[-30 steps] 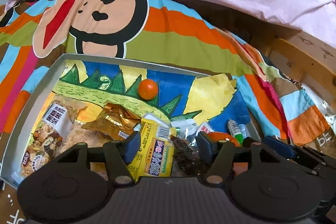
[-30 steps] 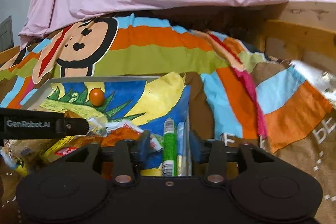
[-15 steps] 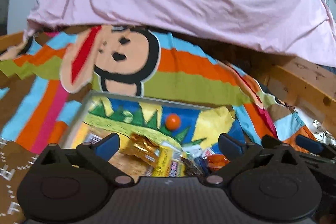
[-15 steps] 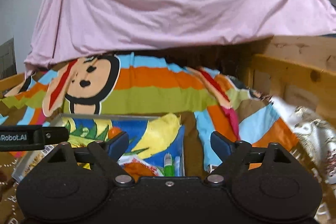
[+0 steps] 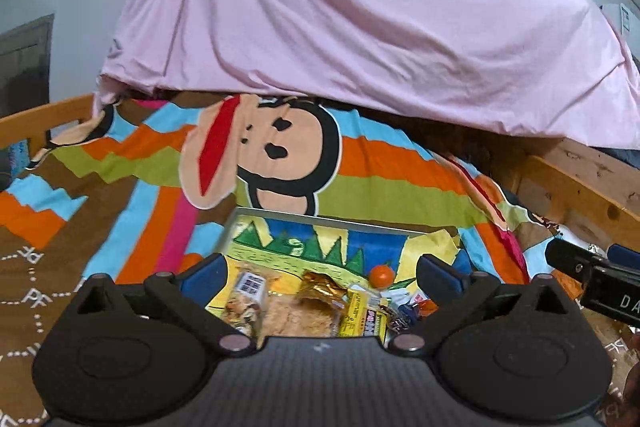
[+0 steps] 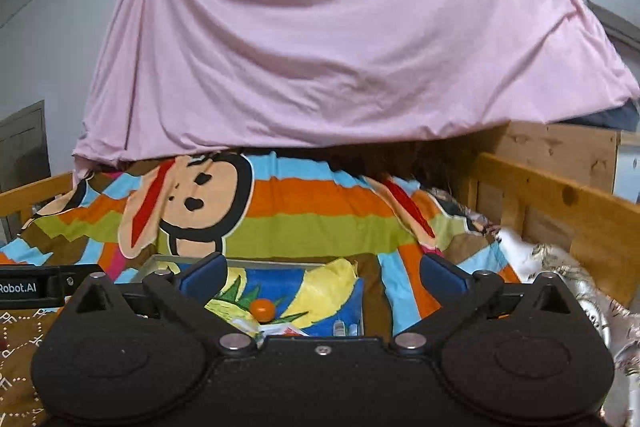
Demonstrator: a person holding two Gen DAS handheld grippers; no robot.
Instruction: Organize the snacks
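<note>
You are holding both grippers above the near end of the grey tray [image 5: 280,215], and neither is gripping anything. The left gripper [image 5: 320,273] is spread wide with only air between its blue pads; the right gripper [image 6: 322,273] has just been opening and is now equally spread, nothing between its fingers.

The snacks are lying inside the tray on the striped monkey blanket [image 5: 360,179]: a nut mix packet [image 5: 246,297], a gold wrapper [image 5: 320,287], a yellow packet [image 5: 362,311] and a small orange ball [image 5: 380,275] sitting alone on the printed liner.

The risks from here:
1. The ball is resting loose, so a nudge to the tray or liner is likely to send it rolling.
2. The packets are overlapping, so 1 closing grip may be catching 2 wrappers and dragging both.
3. The tray is sitting on soft bedding, so pressing down may be tipping it.
4. The 2 grippers are working close together over 1 tray, so they could be colliding.
</note>
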